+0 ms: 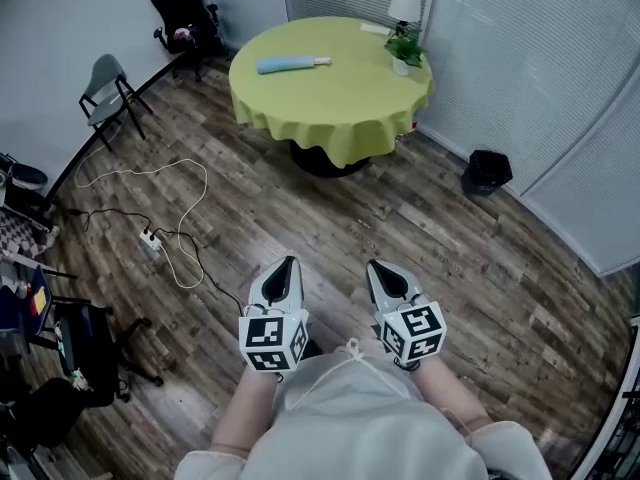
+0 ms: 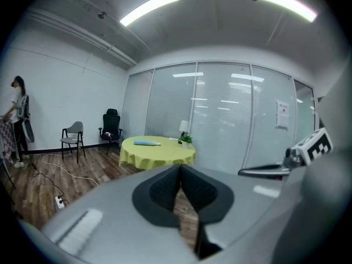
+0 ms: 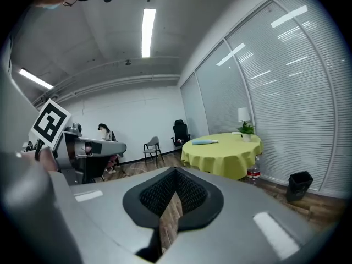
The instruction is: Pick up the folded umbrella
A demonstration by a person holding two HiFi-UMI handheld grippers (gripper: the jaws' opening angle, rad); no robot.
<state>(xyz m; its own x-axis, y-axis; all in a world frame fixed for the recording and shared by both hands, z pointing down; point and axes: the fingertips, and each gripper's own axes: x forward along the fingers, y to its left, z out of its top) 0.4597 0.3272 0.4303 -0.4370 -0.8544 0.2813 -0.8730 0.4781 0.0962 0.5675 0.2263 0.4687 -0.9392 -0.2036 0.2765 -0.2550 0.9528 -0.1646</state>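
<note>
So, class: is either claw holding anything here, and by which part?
Nothing. The left claw and right claw are shut and empty; the folded umbrella lies on the table.

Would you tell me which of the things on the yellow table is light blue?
The folded umbrella, lying flat on the left half of the table; the plant is green and the lamp white, both upright at its right edge.

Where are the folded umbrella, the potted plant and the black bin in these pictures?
folded umbrella (image 1: pixel 290 64): head view, middle of its blue canopy.
potted plant (image 1: pixel 404 48): head view, on its green leaves.
black bin (image 1: pixel 487 172): head view, on its side wall.
</note>
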